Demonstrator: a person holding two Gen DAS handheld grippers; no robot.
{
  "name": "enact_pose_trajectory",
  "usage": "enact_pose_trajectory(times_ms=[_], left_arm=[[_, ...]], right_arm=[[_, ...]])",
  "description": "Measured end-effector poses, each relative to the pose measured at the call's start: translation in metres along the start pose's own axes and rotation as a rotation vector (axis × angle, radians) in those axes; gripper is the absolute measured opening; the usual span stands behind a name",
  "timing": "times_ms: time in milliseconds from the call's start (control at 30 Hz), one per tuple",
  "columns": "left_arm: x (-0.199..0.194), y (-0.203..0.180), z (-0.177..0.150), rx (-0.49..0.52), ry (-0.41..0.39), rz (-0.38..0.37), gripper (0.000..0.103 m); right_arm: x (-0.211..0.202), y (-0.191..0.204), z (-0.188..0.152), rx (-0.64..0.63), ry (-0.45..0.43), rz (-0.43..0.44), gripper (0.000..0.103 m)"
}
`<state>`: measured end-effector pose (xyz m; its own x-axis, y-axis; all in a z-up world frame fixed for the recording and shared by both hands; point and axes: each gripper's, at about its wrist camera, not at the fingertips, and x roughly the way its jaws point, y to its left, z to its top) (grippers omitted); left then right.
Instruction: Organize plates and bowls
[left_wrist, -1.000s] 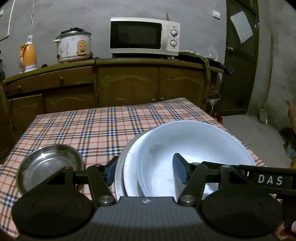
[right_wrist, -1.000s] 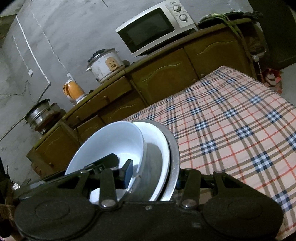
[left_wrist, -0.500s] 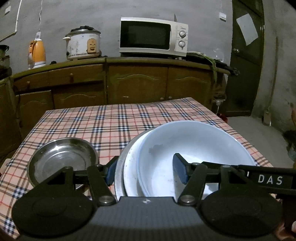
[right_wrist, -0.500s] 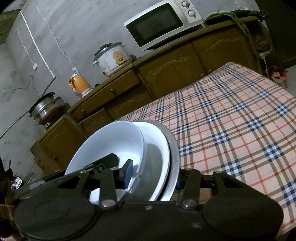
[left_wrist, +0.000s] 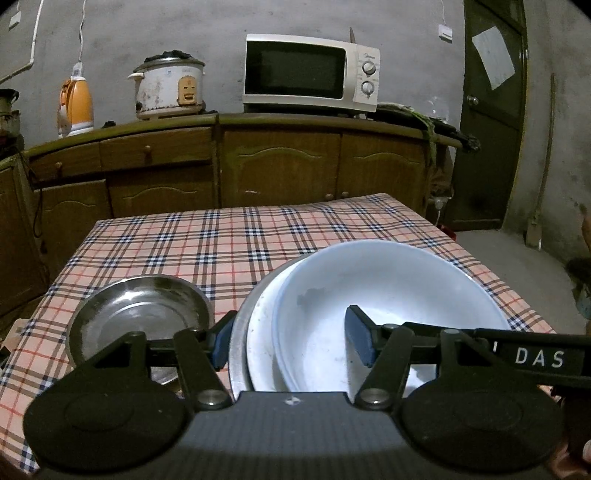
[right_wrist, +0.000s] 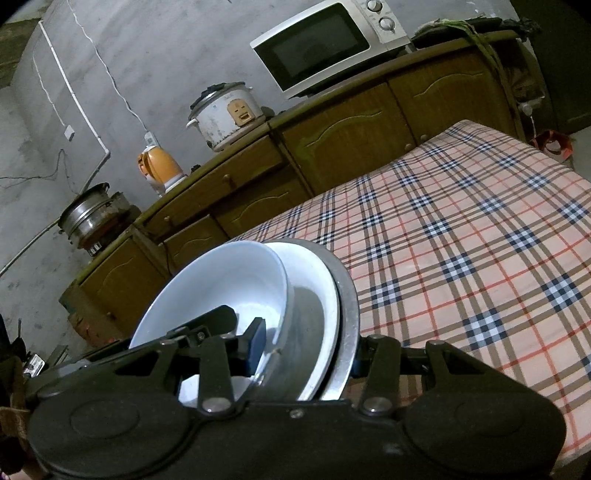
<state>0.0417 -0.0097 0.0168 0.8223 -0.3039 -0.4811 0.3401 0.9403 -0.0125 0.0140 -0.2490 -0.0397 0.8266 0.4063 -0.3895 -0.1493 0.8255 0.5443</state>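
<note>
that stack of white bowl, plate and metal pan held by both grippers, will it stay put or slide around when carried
The nested stack is probably rigid. The white bowl sits off-centre in the metal pan, so it may shift if tilted. Glazed and polished surfaces look slippery, and the bowl seems breakable. The fingers pinch only its edges.

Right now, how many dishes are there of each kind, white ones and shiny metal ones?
White dishes: 2, the deep white bowl nested in a shallower white dish.
Shiny metal dishes: 2, the metal plate under that stack and the separate steel bowl on the checked tablecloth.
Total: 4
</note>
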Motion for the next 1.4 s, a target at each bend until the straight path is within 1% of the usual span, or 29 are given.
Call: enact_pose_trajectory(times_ms=[333,900,1000,1100,1167,1233,1300,1400], left_arm=[[0.001,0.032,0.001,-0.005,0.002,0.006,0.063],[-0.001,0.094,0.003,-0.059,-0.037,0.035,0.063],[0.000,0.102,0.003,-0.071,-0.044,0.044,0.063],[0.002,0.106,0.002,-0.043,-0.047,0.079,0.059],[0.003,0.117,0.002,-0.093,-0.062,0.052,0.059],[0.007,0.125,0.002,-0.127,-0.060,0.042,0.060],[0.011,0.127,0.002,-0.113,-0.058,0.051,0.060],[0.015,0.131,0.002,-0.109,-0.055,0.062,0.060]], right_arm=[[0.022,0.026,-0.005,-0.003,0.016,0.003,0.054],[0.066,0.084,-0.012,-0.070,0.024,0.027,0.054],[0.073,0.092,-0.013,-0.081,0.027,0.030,0.054],[0.080,0.104,-0.018,-0.138,0.017,0.008,0.054],[0.086,0.104,-0.019,-0.100,0.018,0.012,0.054],[0.094,0.107,-0.021,-0.116,0.033,0.014,0.054],[0.101,0.107,-0.021,-0.091,0.038,0.018,0.054],[0.108,0.110,-0.018,-0.087,0.027,0.016,0.054]])
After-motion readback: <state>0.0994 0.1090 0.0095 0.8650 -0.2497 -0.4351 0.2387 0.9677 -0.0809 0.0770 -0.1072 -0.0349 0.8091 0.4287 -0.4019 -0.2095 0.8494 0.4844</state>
